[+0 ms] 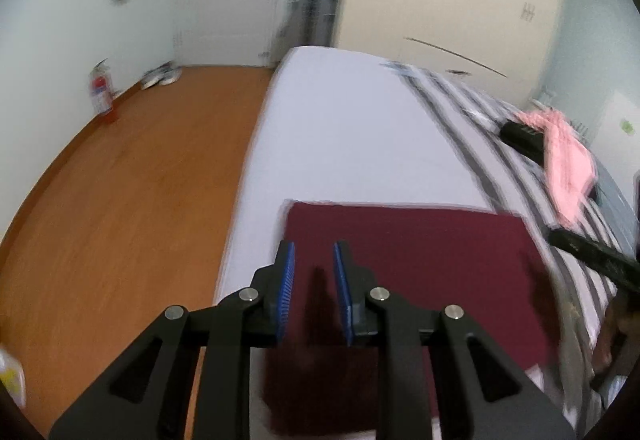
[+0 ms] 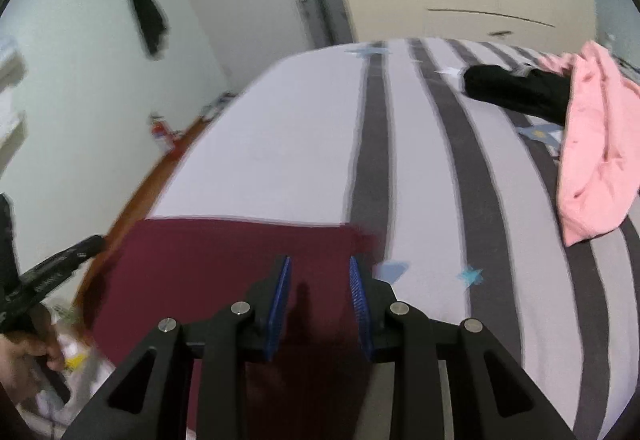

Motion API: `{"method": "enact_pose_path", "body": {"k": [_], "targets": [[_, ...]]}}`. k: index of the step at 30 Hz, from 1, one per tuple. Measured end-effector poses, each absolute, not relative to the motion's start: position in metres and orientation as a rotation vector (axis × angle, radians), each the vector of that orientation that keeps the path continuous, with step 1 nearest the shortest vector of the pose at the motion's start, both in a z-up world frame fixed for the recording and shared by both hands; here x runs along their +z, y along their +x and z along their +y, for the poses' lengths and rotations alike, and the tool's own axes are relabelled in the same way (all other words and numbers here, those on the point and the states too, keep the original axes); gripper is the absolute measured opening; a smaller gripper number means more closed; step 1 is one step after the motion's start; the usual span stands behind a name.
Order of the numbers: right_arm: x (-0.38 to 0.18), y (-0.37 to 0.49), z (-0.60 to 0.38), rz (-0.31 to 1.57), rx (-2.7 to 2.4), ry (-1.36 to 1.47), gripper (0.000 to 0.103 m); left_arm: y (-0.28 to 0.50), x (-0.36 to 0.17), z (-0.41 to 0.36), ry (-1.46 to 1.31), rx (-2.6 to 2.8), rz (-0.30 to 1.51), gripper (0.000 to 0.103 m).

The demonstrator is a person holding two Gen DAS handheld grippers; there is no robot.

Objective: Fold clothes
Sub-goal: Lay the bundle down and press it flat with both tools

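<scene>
Your left gripper (image 1: pixel 314 260) hangs above the near left part of the maroon cloth (image 1: pixel 420 260), jaws parted by a narrow gap with nothing between the blue pads (image 1: pixel 289 280); only the cloth's surface and the gripper's shadow show through the gap. Your right gripper (image 2: pixel 318 276) hangs above the same cloth (image 2: pixel 224 268) near its right edge, jaws also apart and empty. The cloth lies flat on the near part of the bed (image 1: pixel 340 128), folded into a rectangle. Its far edge runs straight across the mattress. Its left edge sits just inside the bed's left edge, beyond which the wood floor (image 1: pixel 132 180) drops away. Its right edge reaches the first dark stripe of the striped cover (image 2: pixel 460 180). Note the open room: the plain pale sheet beyond the cloth's far edge is bare up to the far end of the bed, and the stripes just right of the cloth are bare as well. Farther right lies a pink garment (image 2: pixel 592 144), crumpled, its far end overlapping a black garment (image 2: pixel 512 88); both are well apart from the cloth. In the right wrist view your left hand (image 2: pixel 24 356) grips the left tool at the near left edge of the picture. A red extinguisher (image 1: pixel 102 92) stands against the far left wall, clear of the bed.
</scene>
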State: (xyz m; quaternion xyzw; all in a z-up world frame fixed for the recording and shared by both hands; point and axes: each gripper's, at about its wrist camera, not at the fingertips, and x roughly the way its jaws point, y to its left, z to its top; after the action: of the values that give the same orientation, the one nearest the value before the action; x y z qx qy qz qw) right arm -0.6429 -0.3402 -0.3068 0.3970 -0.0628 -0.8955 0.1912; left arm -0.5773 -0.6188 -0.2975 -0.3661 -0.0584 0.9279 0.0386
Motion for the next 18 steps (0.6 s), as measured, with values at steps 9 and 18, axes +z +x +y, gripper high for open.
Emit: {"method": "enact_pose_path", "body": {"k": [9,18], "targets": [[-0.306,-0.582,-0.405,-0.153,-2.342,1.032,0.027,-0.573,-0.321,-0.572,-1.142,2.747,-0.225,0.017],[-0.346,-0.59,-0.423,-0.055,-2.382,1.158,0.026,-0.568,-0.333,-0.587,-1.184,2.825,-0.18,0.005]]}}
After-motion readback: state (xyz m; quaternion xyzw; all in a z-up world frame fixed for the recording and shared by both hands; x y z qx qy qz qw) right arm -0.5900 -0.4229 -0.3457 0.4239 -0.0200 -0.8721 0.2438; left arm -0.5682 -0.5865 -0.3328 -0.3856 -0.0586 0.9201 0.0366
